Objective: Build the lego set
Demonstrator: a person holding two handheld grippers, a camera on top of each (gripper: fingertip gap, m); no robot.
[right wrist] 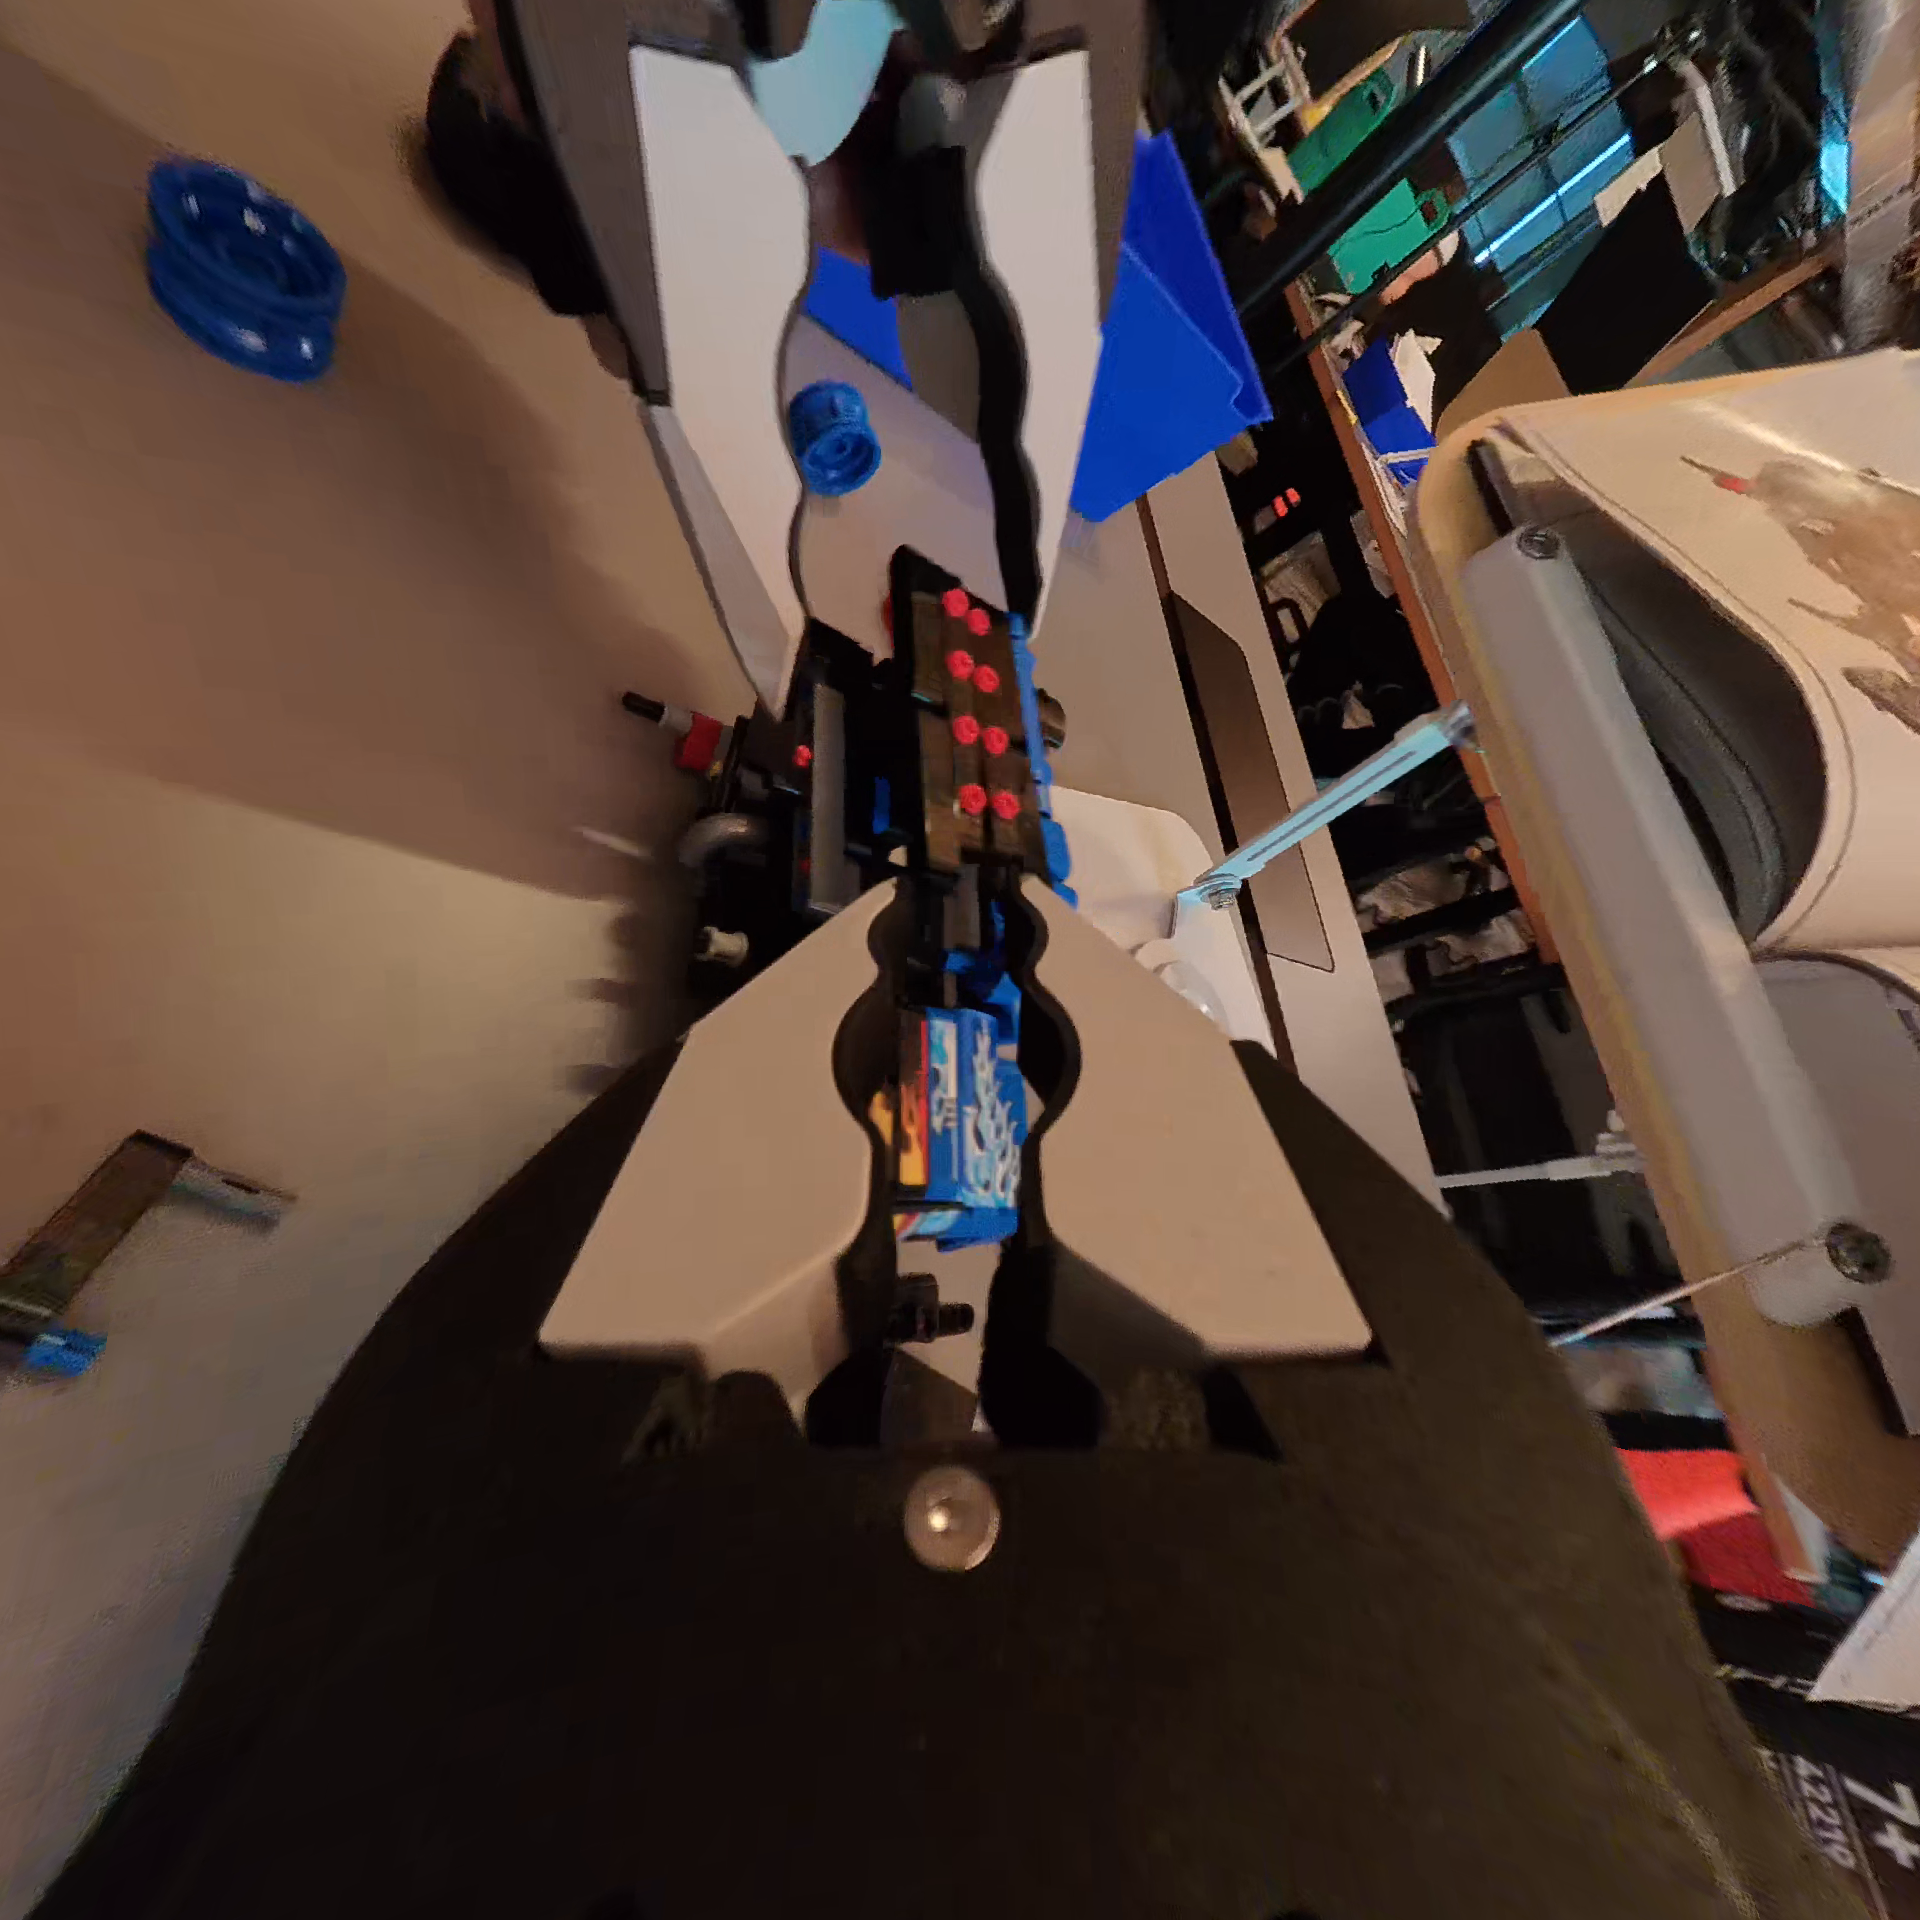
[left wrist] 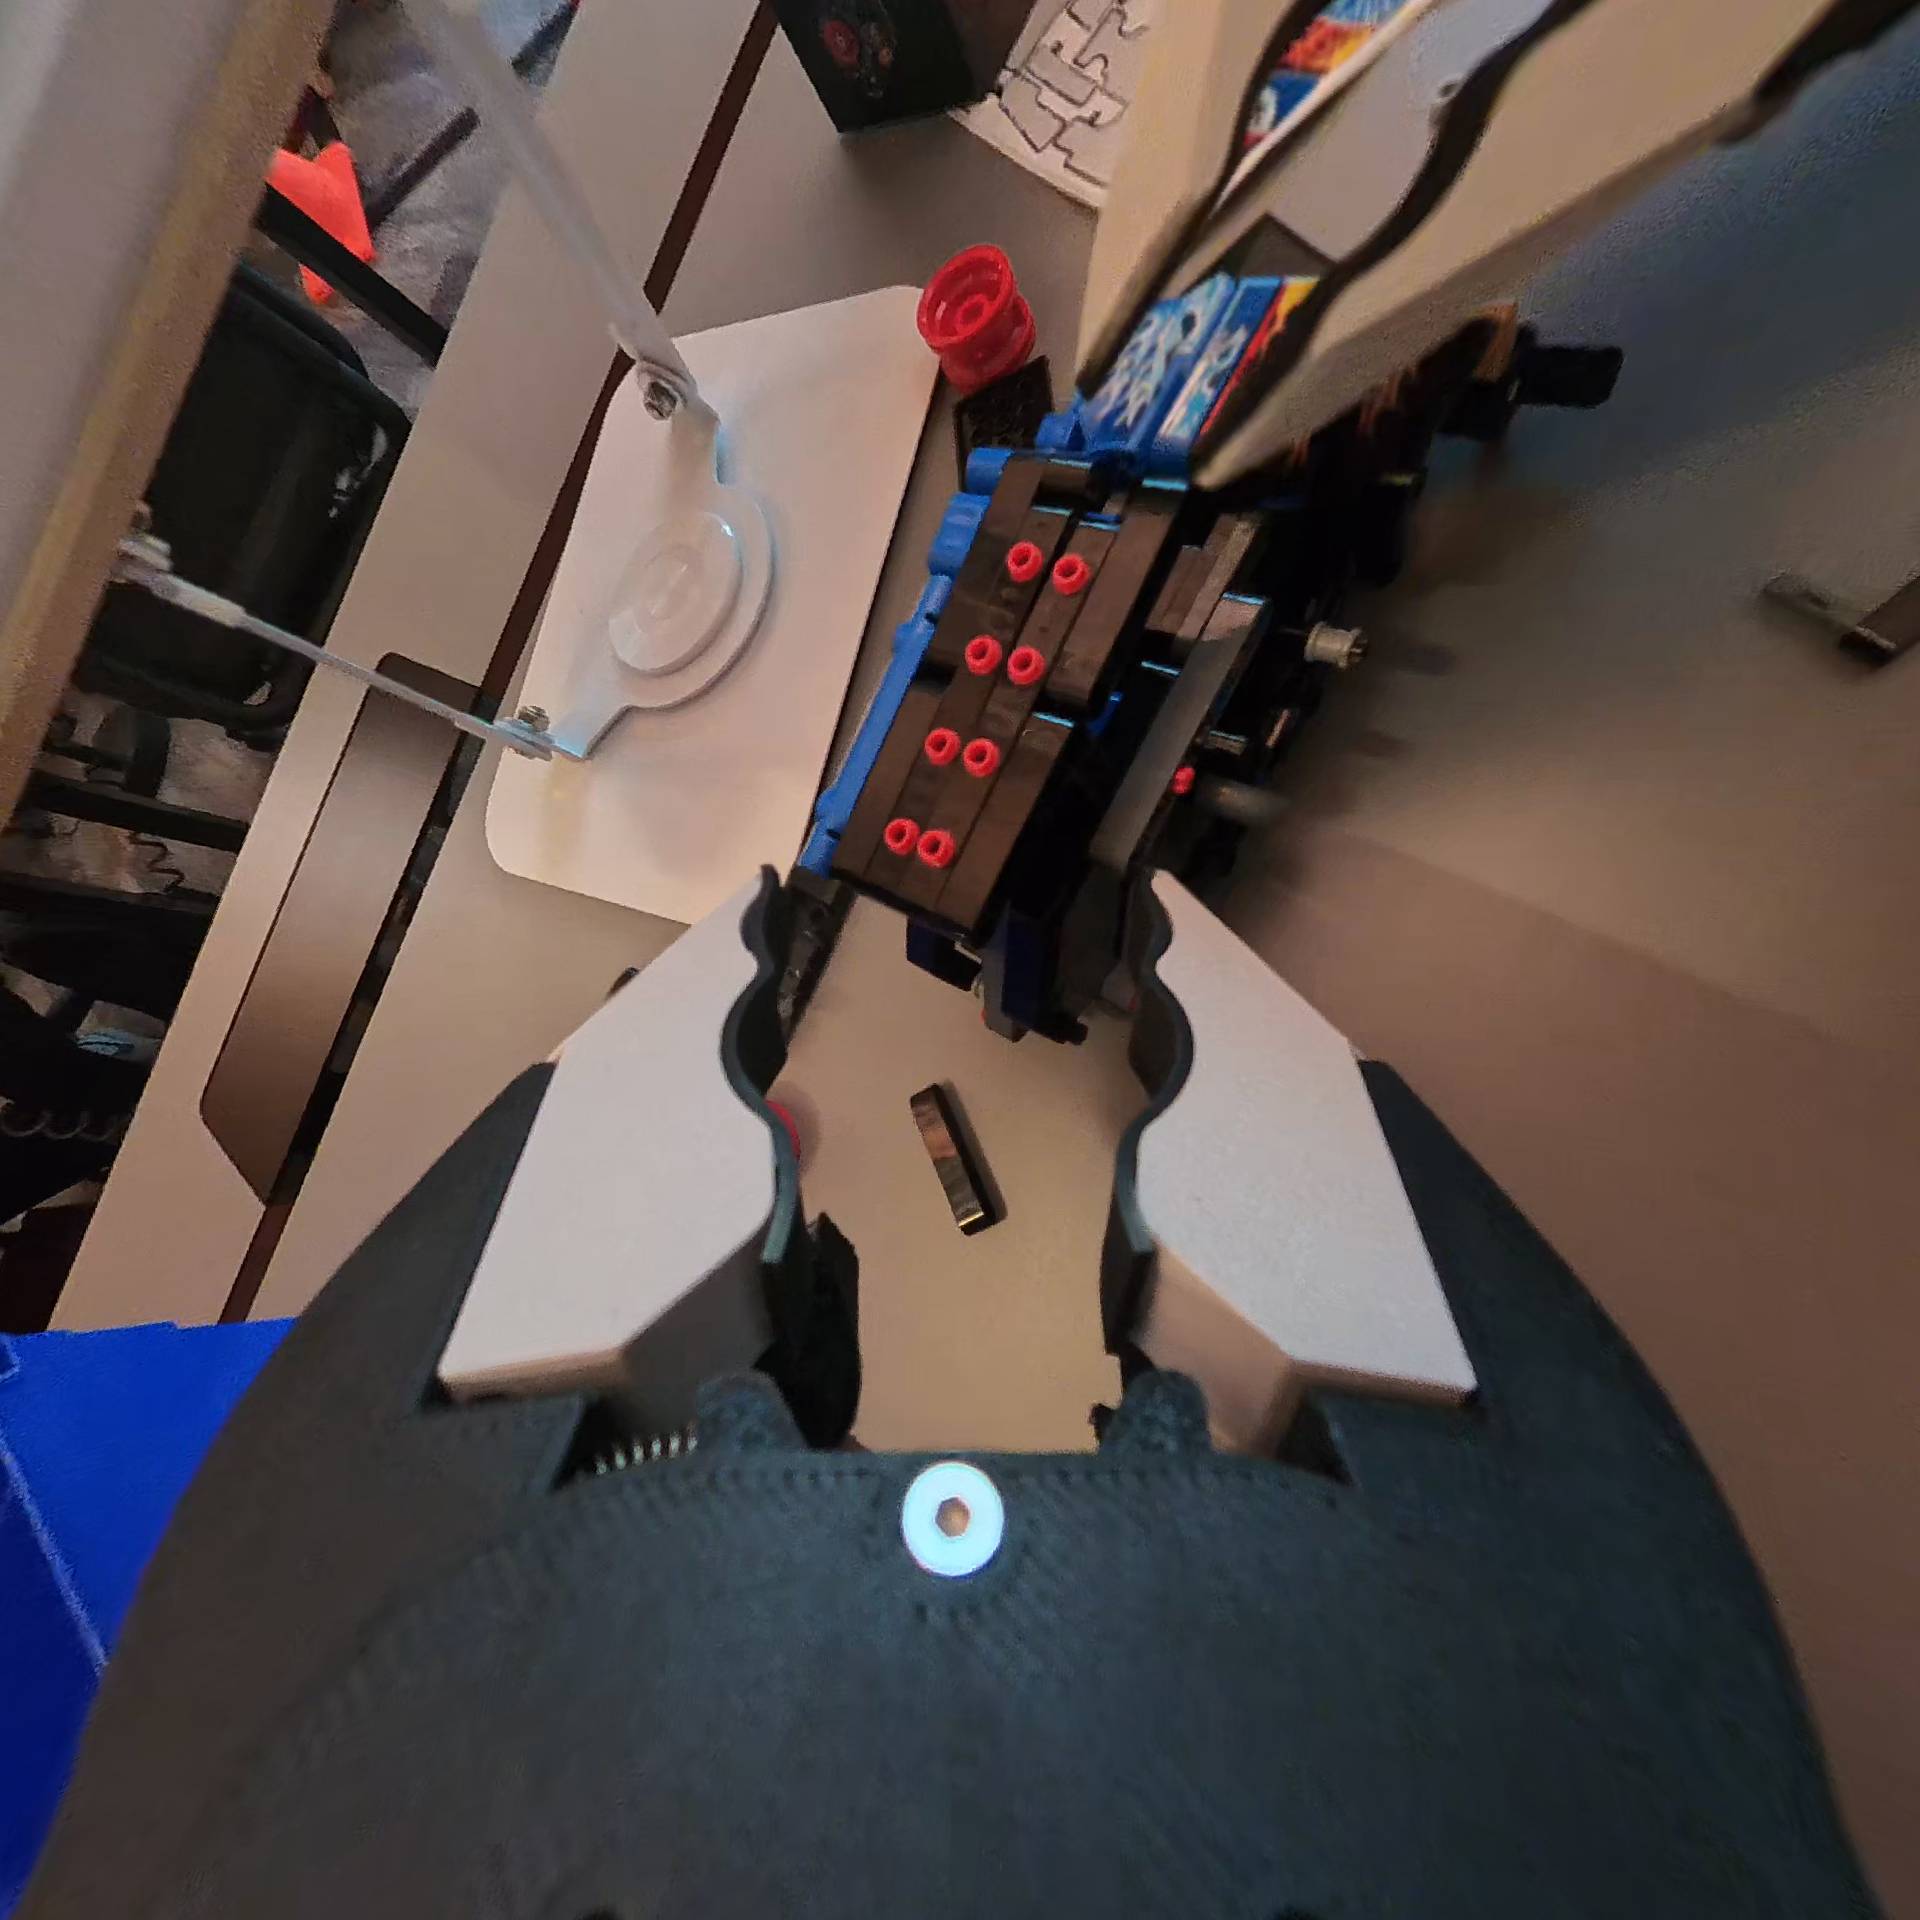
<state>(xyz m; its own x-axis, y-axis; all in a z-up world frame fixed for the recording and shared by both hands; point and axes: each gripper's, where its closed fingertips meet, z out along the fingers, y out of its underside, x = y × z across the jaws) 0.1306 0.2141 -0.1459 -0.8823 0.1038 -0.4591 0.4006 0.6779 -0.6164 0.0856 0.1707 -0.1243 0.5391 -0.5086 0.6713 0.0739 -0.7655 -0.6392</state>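
Cluttered shelving and stacked boxes filled the background behind a pale tabletop (left wrist: 1558,1039), on which a white plate-like stand base (left wrist: 727,582) lay at the left of the left wrist view. Largest of the task's pieces was the lego model (left wrist: 997,717), a black and blue chassis with two rows of red studs along its top, lifted and spanned between the two tools. The right gripper (right wrist: 951,914) was clamped narrowly on the model's end bearing the blue flame-patterned panels (right wrist: 971,1122), those panels lying between its fingers. The left gripper (left wrist: 961,914) stood fairly wide, its fingertips at either side of the model's opposite end; whether they actually pressed on it could not be told. In the right wrist view the left gripper reached in from the far side. On the table lay a large blue wheel rim (right wrist: 244,270) at far left, a smaller blue rim (right wrist: 834,434), a red rim (left wrist: 977,312) just beyond the model, and a small black lego bar (left wrist: 956,1158) between the left gripper's fingers.
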